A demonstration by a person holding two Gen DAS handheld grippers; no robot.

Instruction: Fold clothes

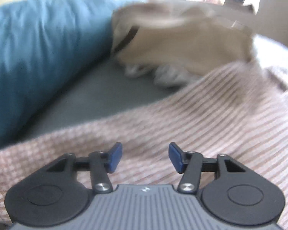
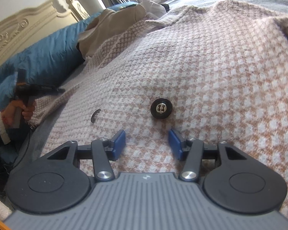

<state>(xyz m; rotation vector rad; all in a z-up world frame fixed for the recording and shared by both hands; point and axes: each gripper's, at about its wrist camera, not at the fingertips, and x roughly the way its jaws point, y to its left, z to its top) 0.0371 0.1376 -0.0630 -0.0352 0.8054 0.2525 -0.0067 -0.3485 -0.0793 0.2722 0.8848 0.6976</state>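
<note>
A pink-and-white checked knit garment (image 2: 201, 67) lies spread over the bed. It has a black button (image 2: 161, 108) near the middle and a second button (image 2: 95, 116) to its left. My right gripper (image 2: 146, 143) hovers just short of the middle button, open, with only knit below its blue pads. In the left wrist view the same knit garment (image 1: 201, 118) fills the lower half. My left gripper (image 1: 145, 157) stands open above its edge with nothing between the pads. A person's hand (image 2: 26, 113) holds the left gripper's handle at the garment's left side.
A blue duvet (image 1: 38, 57) bulges along the left. A beige garment (image 1: 182, 44) is heaped beyond the knit on a crumpled white cloth (image 1: 163, 74). Grey bed sheet (image 1: 105, 94) shows between them. A carved cream headboard (image 2: 15, 32) stands behind the blue duvet (image 2: 48, 57).
</note>
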